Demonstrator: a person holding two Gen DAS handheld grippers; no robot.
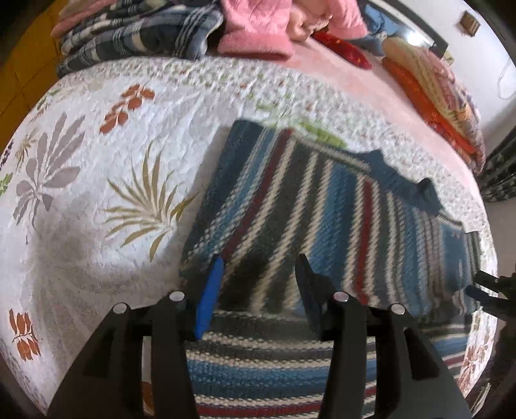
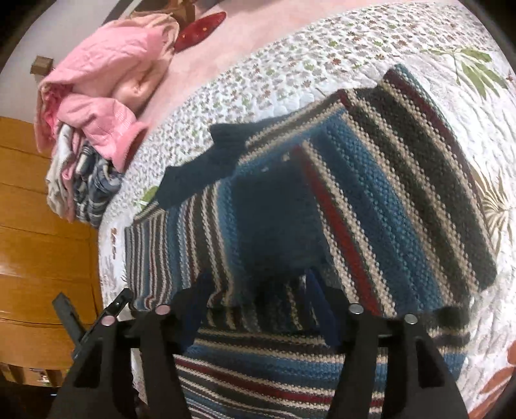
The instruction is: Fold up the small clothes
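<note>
Striped knit in blue, cream, dark grey and red fills both wrist views: a small sweater [image 1: 322, 206] lies spread on a white quilted bedspread [image 1: 96, 180] printed with leaves and flowers, near the bedspread's front edge. From the left wrist camera, the left gripper [image 1: 259, 270] hovers just over the sweater's near edge with its two fingers standing well apart, a blue pad [image 1: 211, 293] showing on one of them; nothing sits between them. At the right edge of that view a dark part of the other tool [image 1: 490, 287] pokes in over the sweater's side. From the right wrist camera, the right gripper [image 2: 254, 290] is low over the knit, its fingers spread wide, and the fabric looks bunched up between and just ahead of them; whether the pads touch the wool cannot be told through the blur. A dark blue collar or cuff [image 2: 206, 161] lies folded across the sweater's far side. At the far end of the bed sits a heap of pink clothing [image 2: 100, 93] on top of plaid fabric [image 1: 135, 32], with a red patterned piece [image 2: 200, 27] beside it. Stacked orange and patterned bedding [image 1: 435, 96] rests along the bed's far right edge. Wooden drawers [image 2: 42, 251] stand beside the bed.
</note>
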